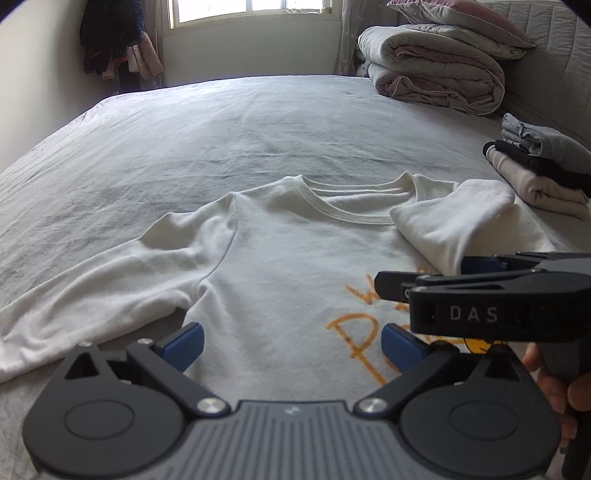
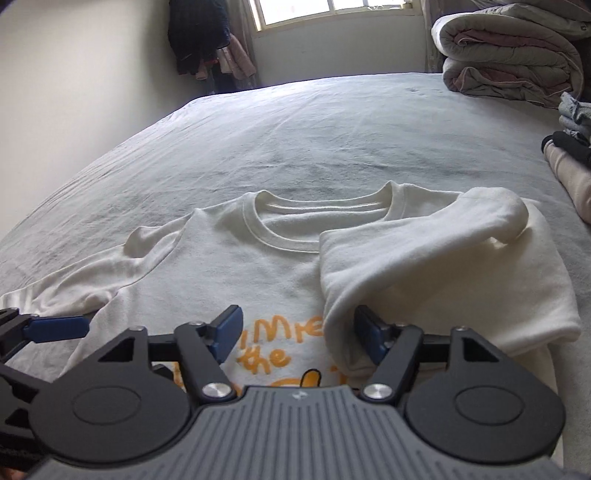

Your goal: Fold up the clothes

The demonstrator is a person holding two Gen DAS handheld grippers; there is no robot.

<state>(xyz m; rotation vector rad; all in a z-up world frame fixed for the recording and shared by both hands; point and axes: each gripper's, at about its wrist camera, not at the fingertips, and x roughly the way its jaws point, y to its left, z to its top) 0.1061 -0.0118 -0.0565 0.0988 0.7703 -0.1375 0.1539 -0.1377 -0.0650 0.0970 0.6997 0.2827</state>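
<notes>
Right gripper (image 2: 295, 332) and left gripper (image 1: 291, 341) hover with jaws spread, grasping nothing, over the white sweatshirt (image 1: 280, 258) lying near the bed's (image 1: 258, 129) front edge — one sleeve (image 2: 424, 251) folded across its chest, the other sleeve (image 1: 92, 288) outstretched; folded clothes (image 1: 535, 170) sit stacked at the right edge.

I faced a wide bed (image 1: 258, 122) under a wrinkled pale grey sheet. Beyond its far edge a window (image 1: 251, 11) let in bright daylight above a plain cream wall (image 2: 74, 92). Dark and pink clothes (image 1: 110, 40) hung in the corner left of the window. On my right, rolled grey-and-mauve quilts (image 1: 436, 70) were stacked with a pillow (image 1: 461, 18) on top, against a quilted grey headboard (image 1: 554, 74).
</notes>
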